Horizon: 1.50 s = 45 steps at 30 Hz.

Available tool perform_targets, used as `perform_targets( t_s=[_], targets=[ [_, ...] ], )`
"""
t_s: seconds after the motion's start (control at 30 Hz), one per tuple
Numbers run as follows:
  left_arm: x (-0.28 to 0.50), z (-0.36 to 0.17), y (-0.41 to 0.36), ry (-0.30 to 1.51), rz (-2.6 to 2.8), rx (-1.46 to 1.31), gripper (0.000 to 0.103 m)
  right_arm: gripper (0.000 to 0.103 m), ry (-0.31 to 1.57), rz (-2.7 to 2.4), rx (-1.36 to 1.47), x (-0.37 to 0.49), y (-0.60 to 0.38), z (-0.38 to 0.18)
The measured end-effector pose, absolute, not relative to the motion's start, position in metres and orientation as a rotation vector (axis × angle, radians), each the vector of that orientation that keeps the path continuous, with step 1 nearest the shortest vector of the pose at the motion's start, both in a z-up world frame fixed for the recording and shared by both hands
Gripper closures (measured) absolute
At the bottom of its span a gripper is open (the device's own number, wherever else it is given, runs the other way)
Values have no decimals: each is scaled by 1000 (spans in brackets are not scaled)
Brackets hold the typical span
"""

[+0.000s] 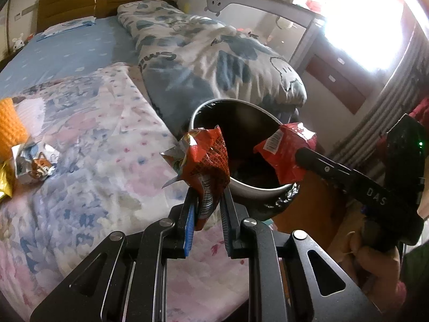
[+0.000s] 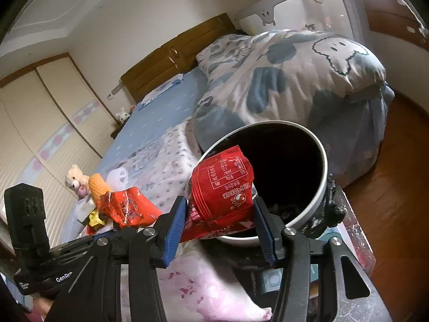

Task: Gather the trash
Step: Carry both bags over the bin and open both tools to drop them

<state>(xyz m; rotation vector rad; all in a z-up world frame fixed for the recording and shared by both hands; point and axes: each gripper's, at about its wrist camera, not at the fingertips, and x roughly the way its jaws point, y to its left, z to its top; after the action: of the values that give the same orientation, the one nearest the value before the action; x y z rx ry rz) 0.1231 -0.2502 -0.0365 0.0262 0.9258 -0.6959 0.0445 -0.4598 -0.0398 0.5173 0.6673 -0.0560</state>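
A white trash bin (image 1: pixel 249 190) with a black liner stands beside the bed; it also shows in the right wrist view (image 2: pixel 319 185). My left gripper (image 1: pixel 207 201) is shut on a crumpled red-and-silver snack wrapper (image 1: pixel 206 158) held at the bin's near rim. My right gripper (image 2: pixel 218 214) is shut on a red snack packet (image 2: pixel 225 187) over the bin's rim; the same packet (image 1: pixel 284 150) shows in the left wrist view at the bin's right side. The left gripper's wrapper (image 2: pixel 128 209) shows at left in the right wrist view.
More wrappers lie on the floral bedspread: a silver one (image 1: pixel 34 166) and a gold one (image 1: pixel 5 179), next to an orange waffle-pattern object (image 1: pixel 9 126). A rolled blue-and-white quilt (image 1: pixel 214 61) lies behind the bin. A plush toy (image 2: pixel 76 179) sits on the bed.
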Motion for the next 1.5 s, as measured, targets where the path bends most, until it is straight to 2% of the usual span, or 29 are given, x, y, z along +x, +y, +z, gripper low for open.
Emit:
perform_targets(
  t_s=[1.17, 1.5],
  targets=[
    [147, -45, -315, 956, -757, 83, 87, 52, 686, -110, 542, 65, -506, -51],
    [161, -55, -329, 982, -760, 99, 83, 50, 703, -114, 531, 76, -514, -54]
  ],
)
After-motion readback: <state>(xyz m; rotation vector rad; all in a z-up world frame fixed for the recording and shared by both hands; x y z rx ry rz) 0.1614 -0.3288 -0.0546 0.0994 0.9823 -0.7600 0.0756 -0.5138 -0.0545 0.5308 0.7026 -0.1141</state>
